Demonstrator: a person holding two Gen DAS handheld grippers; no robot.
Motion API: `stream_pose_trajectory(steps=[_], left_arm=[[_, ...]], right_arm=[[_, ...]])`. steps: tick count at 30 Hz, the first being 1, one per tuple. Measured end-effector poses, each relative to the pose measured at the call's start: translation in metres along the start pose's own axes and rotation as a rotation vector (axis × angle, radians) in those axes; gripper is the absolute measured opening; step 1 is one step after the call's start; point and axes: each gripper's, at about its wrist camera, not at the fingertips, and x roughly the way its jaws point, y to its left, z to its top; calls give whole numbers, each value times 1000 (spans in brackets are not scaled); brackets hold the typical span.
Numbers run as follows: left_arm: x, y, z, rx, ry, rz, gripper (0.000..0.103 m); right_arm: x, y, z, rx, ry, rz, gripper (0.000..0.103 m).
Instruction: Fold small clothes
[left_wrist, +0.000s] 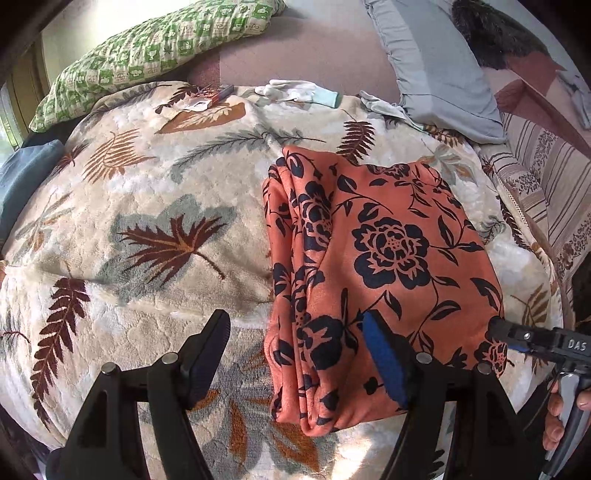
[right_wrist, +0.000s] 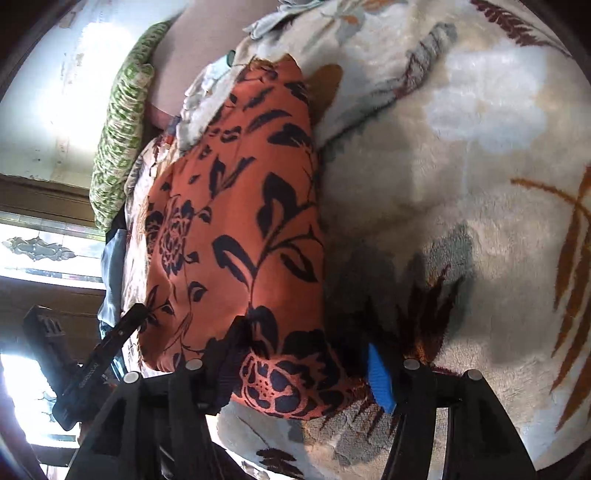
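Observation:
An orange cloth with a dark blue flower print lies folded in layers on a cream leaf-patterned blanket. My left gripper is open, its fingers astride the cloth's near left edge, just above it. My right gripper is open, with the cloth's corner lying between its fingers. The right gripper also shows in the left wrist view at the cloth's right edge. The left gripper shows in the right wrist view at the cloth's far side.
A green checked pillow lies at the bed's far left, a grey pillow at the far right. White gloves and a small packet lie on the blanket's far edge. A striped cover lies to the right.

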Motion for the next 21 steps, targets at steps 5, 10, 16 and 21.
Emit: stream_pose_trajectory(steps=[5,10,16,21], left_arm=[[14,-7,-7,22,37,31,75],[38,-2,-21,-9,99,30,75],[15,2,-19,6,35,30,75],[-1,9,-21,-19,7,17,75]], right_arm=[[-51,36,3,-127,-181,3,65],[-26,74,24,-272,-178,-76,75],[8,78,21,-351,-107,-325,77],[-16,100,9,-456,-186,-434,77]])
